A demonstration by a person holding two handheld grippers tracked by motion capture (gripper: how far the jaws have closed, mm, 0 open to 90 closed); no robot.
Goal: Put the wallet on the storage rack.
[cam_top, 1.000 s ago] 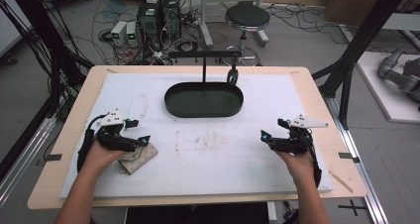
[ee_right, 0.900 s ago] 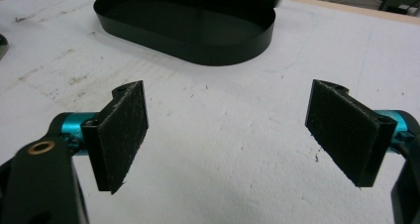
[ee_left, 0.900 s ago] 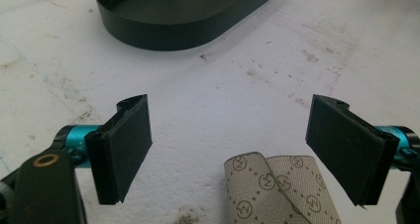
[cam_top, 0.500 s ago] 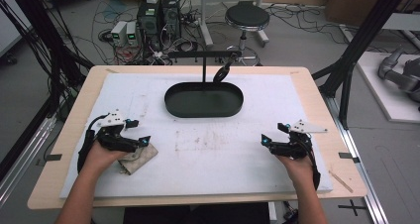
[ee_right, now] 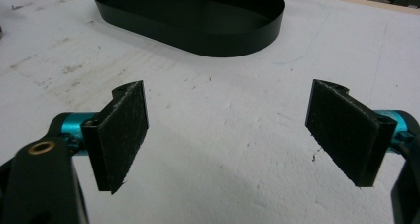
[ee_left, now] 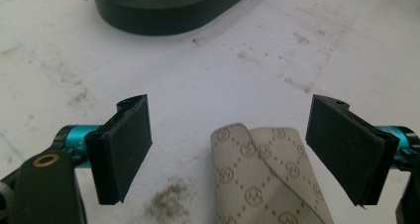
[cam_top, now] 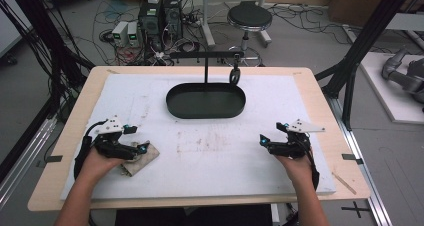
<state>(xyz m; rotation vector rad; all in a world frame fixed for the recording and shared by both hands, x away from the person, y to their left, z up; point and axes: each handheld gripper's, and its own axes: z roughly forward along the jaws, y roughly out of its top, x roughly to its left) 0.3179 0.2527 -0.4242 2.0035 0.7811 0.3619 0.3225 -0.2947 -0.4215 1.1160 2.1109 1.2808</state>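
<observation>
Beige monogram-patterned cloth pouch (ee_left: 262,177) lies between the spread jaws of the left tongs (ee_left: 233,149), nearer the right-hand jaw in the left gripper view, with neither pad touching it. Its top flap curls over (the printed diamond pattern shows clearly). From the high view the pouch (cam_top: 142,158) sits at the near left of the white sheet-covered bench (cam_top: 210,176), partly under the left tongs (cam_top: 141,147). The right tongs (ee_right: 230,135) gape wide over bare stained sheet, holding nothing. Beyond both, the black oval metal tray (cam_top: 206,100) stands well apart near the far edge. Open sheet stretches between the two hands.
</observation>
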